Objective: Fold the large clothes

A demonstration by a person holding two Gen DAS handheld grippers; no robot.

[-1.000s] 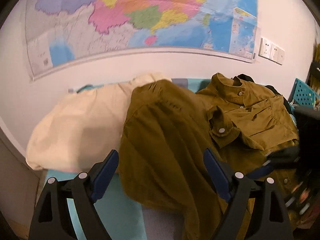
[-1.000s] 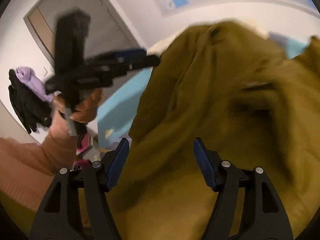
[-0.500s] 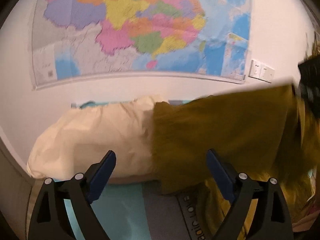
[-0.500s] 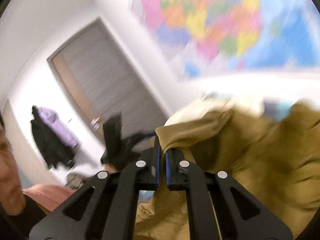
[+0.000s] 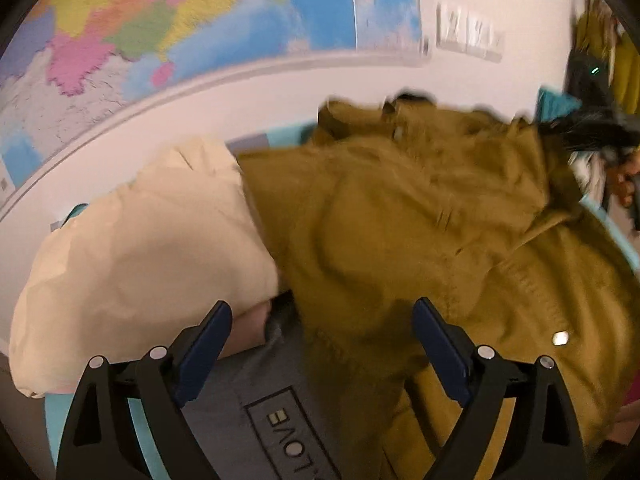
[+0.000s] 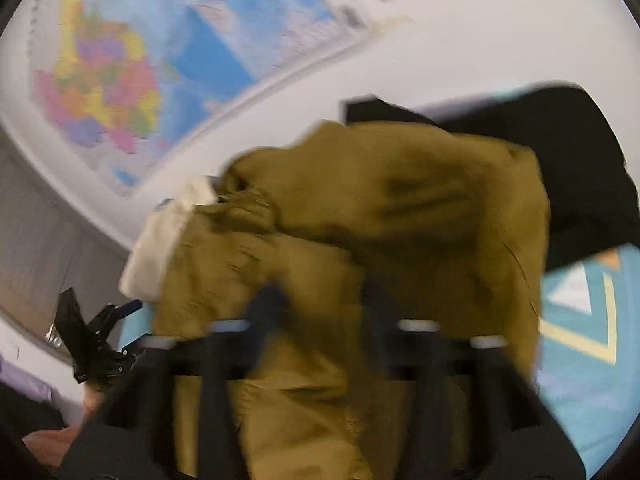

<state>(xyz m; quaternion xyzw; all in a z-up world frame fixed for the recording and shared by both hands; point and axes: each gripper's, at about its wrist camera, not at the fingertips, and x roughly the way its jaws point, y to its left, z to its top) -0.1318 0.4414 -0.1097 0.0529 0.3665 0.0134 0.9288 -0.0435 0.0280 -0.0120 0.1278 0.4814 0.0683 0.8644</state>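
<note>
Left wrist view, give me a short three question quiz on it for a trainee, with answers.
1. True or false: the left claw is open.
2. What lies left of the olive jacket: A) cream pillow B) blue basket C) red towel?
3. What hangs on the wall above the bed?

Key: 1 true. 2 A. 3 a colourful map.

Motion blur smears the right gripper [image 6: 320, 312], hiding its jaw spacing.
</note>
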